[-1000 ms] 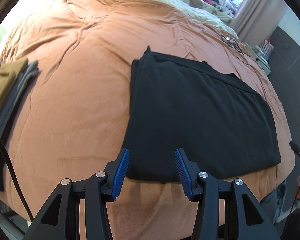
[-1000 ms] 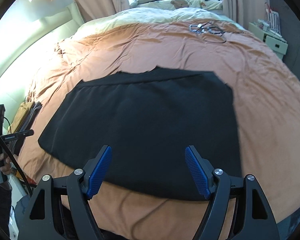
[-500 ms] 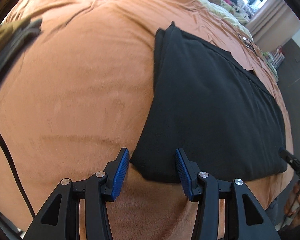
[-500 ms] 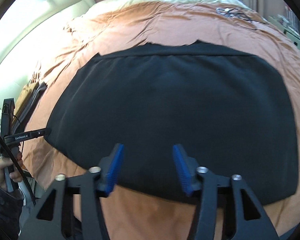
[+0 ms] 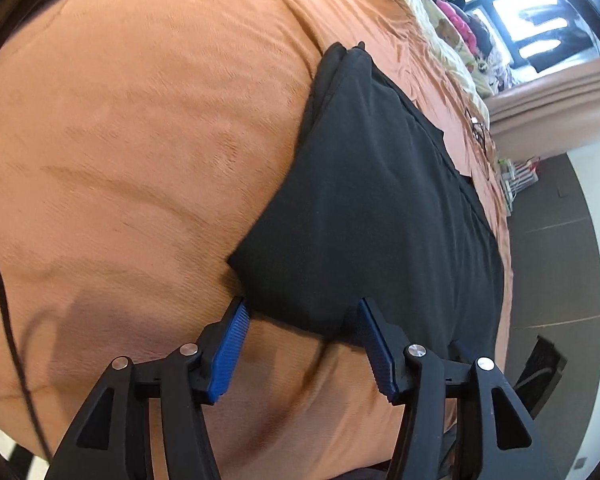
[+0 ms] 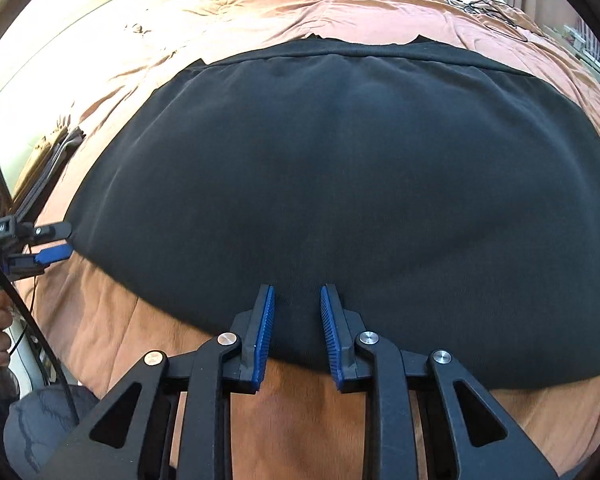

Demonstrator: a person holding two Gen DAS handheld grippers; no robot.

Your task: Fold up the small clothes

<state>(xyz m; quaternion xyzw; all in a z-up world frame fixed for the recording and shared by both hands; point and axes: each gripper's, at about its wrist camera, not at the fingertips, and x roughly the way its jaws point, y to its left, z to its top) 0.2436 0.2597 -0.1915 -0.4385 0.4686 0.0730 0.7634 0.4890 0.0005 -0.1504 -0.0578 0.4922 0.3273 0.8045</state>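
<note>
Shirt (image 5: pixel 380 208), black, lies flat on the bed (image 5: pixel 140 140); the left claw (image 5: pixel 302 314) is opening, straddling its near corner. Right wrist view: the right claw (image 6: pixel 297 294) is closing over the near hem, not yet pinching.

Daylight fills the room. In the left wrist view it comes from a window (image 5: pixel 532 20) at the far upper right, whose panes are blown out to white. In the right wrist view the upper left corner glares, washing the pale wall (image 6: pixel 80 20) almost to white and bleaching the orange bedcover (image 6: pixel 260 8) near it. The black garment (image 6: pixel 340 180) reads as a flat dark mass with faint folds. A soft shadow lies on the bedcover beside the left claw (image 5: pixel 300 312). Both views bulge strongly, with dark vignetted corners. The far background is slightly soft.
</note>
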